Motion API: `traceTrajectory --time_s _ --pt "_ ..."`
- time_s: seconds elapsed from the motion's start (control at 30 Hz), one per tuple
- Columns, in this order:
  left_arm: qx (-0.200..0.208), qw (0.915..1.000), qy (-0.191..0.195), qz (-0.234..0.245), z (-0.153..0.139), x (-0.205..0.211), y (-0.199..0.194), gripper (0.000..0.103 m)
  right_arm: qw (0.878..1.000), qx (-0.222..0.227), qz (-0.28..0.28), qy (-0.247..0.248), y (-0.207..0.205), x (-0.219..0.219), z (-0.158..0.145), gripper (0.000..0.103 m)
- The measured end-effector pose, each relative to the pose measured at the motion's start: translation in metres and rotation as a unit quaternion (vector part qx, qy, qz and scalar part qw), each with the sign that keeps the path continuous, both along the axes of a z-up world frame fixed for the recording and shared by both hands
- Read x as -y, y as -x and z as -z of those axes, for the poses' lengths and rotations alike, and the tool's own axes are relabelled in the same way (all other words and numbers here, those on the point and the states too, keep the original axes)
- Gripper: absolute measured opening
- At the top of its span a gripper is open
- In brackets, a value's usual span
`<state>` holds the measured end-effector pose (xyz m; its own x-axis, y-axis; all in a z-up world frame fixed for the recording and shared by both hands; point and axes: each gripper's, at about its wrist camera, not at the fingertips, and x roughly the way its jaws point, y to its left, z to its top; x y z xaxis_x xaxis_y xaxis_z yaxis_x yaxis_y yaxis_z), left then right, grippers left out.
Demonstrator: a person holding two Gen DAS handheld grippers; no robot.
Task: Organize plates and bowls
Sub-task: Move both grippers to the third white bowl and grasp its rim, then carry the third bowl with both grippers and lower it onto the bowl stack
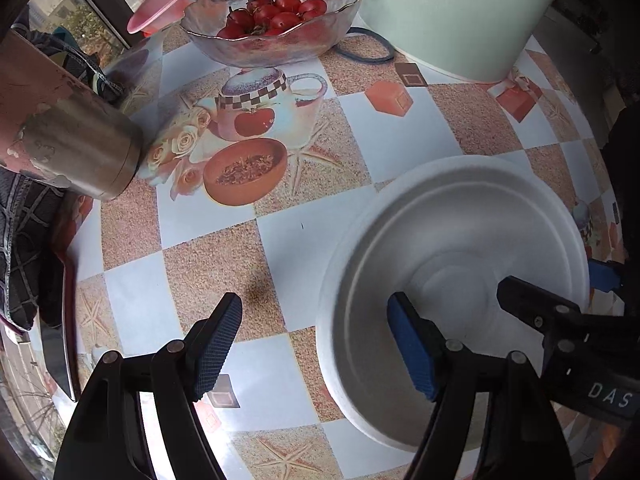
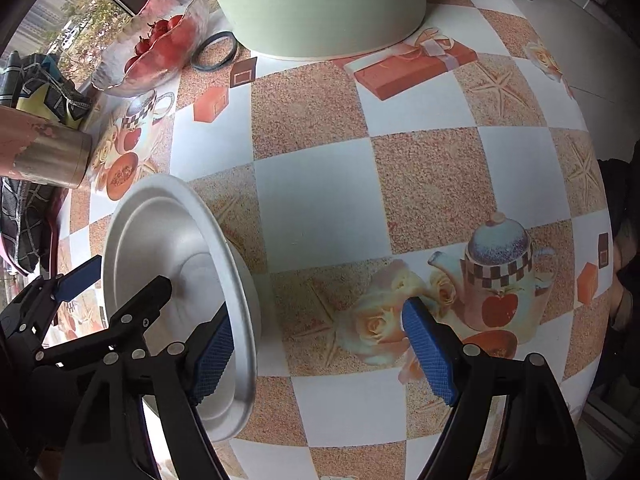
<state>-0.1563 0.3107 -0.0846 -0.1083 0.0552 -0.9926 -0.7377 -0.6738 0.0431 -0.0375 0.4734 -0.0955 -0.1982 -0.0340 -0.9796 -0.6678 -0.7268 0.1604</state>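
Item one: my left tongs, pointing down at the surface, jaws wide apart and holding nothing; one pad hangs over the white bowl, the other over bare checked cloth beside its rim. Item two: my right tongs, likewise spread wide and empty, one pad level with the rim of the same white bowl, the other over a printed rose and teapot; whether that pad touches the rim I cannot tell. The white bowl lies between my two tongs, under the left pair's right-hand pad and at the left-hand pad of the right pair, open side up on the surface. Item three: glass bowl of cherry tomatoes, well ahead of the left tongs. Item four: pale green tub, ahead and to the right of it, with a dark rubber ring lying between the two. Item five: worn metal cup, far to the left of the left tongs, near dark checked fabric at the surface edge.
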Motion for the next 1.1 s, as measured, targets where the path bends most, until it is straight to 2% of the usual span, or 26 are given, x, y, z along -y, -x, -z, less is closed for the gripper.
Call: traceTrajectory --time_s 0.03,0.07,0.17,0.2,0.27,0.33,0.37,0.4,0.6,0.93,1.1 --pt "0.001 1.0 0.0 0.0 0.0 0.0 0.0 0.078 1.0 0.0 -0.001 -0.001 0.0 0.0 0.0 0.081" --pt "0.003 1.0 -0.002 0.001 0.0 0.0 0.0 0.078 1.0 0.001 -0.004 -0.007 0.001 0.002 -0.001 0.075" --pt "0.015 0.9999 -0.007 0.003 0.0 0.001 0.001 0.076 0.999 0.006 -0.032 -0.033 0.01 0.013 -0.005 0.047" --pt "0.022 0.9997 -0.01 0.006 0.0 0.0 0.0 0.069 0.999 0.006 -0.04 -0.033 0.012 0.017 -0.006 0.038" --pt "0.029 0.9994 -0.012 0.012 0.0 -0.005 -0.005 0.062 0.998 0.004 -0.05 -0.027 0.019 0.026 -0.007 0.032" --pt "0.029 0.9992 -0.013 0.024 -0.002 -0.009 -0.011 0.046 0.999 0.003 -0.05 -0.021 0.022 0.03 -0.006 0.028" --pt "0.03 0.9989 -0.014 0.033 -0.002 -0.012 -0.016 0.042 0.999 -0.001 -0.049 -0.012 0.023 0.032 -0.006 0.022" --pt "0.028 0.9988 -0.009 0.04 -0.003 -0.014 -0.021 0.037 0.999 -0.001 -0.046 -0.005 0.022 0.033 -0.005 0.022" --pt "0.036 0.9983 -0.002 0.047 -0.003 -0.001 -0.039 0.036 0.999 0.006 -0.047 0.011 0.011 0.048 0.0 0.022" --pt "0.047 0.9969 0.008 0.063 -0.002 0.05 -0.075 0.036 0.997 0.027 -0.067 0.021 -0.021 0.117 0.01 0.022" --pt "0.056 0.9968 0.016 0.054 -0.002 0.077 -0.087 0.037 0.996 0.038 -0.083 0.019 -0.028 0.156 0.013 0.022"
